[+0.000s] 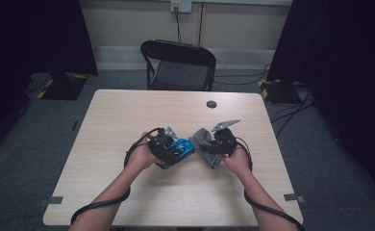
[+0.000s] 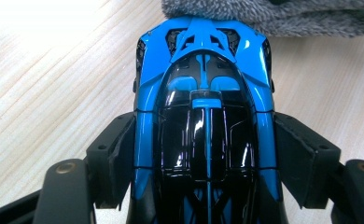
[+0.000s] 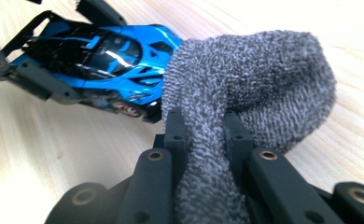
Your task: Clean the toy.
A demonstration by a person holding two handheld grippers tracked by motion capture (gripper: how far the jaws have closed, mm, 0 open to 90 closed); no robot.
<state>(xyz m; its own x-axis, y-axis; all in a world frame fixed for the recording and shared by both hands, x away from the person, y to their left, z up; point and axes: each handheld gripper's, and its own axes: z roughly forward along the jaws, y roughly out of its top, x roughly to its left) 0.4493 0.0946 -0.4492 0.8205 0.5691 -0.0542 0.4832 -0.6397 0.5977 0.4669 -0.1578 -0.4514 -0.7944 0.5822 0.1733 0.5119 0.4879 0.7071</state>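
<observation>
Left gripper [image 1: 168, 150] holds blue toy car [image 1: 181, 148]; right gripper [image 1: 218, 144] seemingly grips grey cloth [image 1: 202, 138].

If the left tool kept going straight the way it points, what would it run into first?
Probably the grey cloth: it lies right past the far end of the blue toy car held in the left tool. Whether car and cloth already touch is unclear.

You have a glossy blue and black toy car [image 2: 203, 116] just above the pale wooden surface [image 1: 128, 115], clamped by its two sides. Its far end touches a grey fuzzy cloth [image 3: 245, 88], which is pinched into a bunched fold and bulges out loosely.
</observation>
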